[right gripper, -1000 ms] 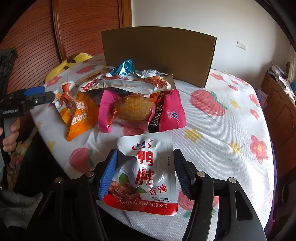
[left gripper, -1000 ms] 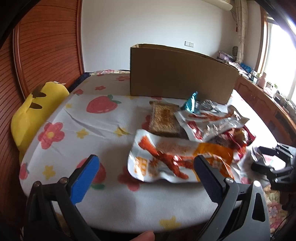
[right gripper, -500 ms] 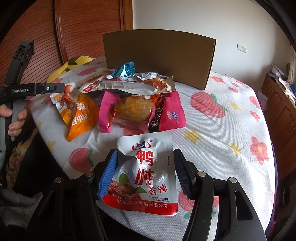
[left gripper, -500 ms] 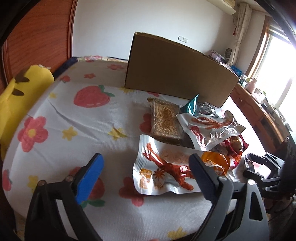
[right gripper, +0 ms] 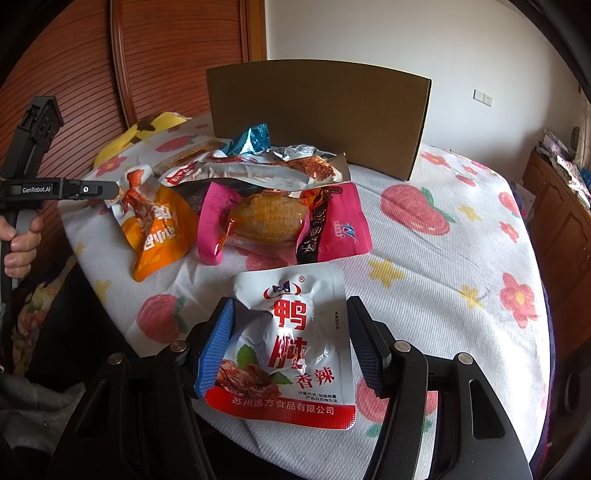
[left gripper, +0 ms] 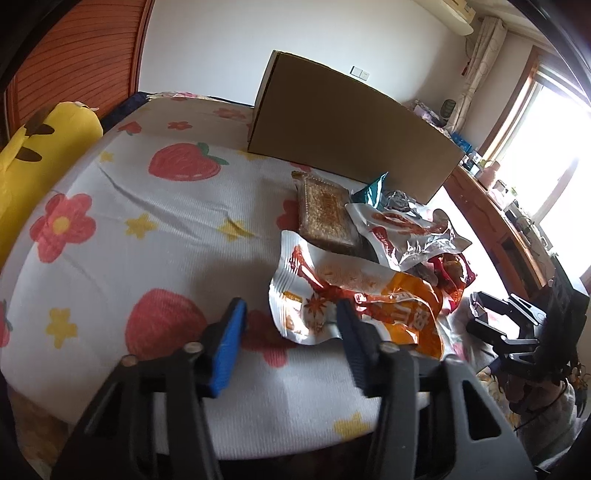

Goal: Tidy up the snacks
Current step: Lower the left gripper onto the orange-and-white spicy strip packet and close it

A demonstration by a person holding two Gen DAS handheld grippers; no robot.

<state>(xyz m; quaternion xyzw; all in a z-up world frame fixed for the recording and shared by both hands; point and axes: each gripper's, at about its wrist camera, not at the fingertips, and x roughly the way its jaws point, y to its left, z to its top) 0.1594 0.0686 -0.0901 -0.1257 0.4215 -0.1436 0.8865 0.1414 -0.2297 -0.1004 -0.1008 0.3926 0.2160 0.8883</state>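
The bench is covered by a white cloth [left gripper: 155,236] printed with strawberries, red flowers and yellow stars. A yellow plush toy [left gripper: 40,147] with dark markings is seen at the bench's left edge, beside a reddish slatted wooden panel [right gripper: 173,62]. A white wall [right gripper: 388,33] with a light switch [right gripper: 483,98] is seen behind. A bright window [left gripper: 554,155], a patterned curtain [left gripper: 480,55] and a cluttered wooden sideboard [left gripper: 509,221] are seen at the right.

The tabletop [right gripper: 461,258] wears a matt, ribbed woven cloth printed with strawberries and flowers, and the box [right gripper: 317,110] is plain matt cardboard. The duck snack pouch [right gripper: 295,332] and the orange packet [left gripper: 369,295] are glossy, crinkled plastic film; the silver pouch [left gripper: 413,236] looks foil-bright. The wardrobe door [right gripper: 166,55] is slatted, polished wood.
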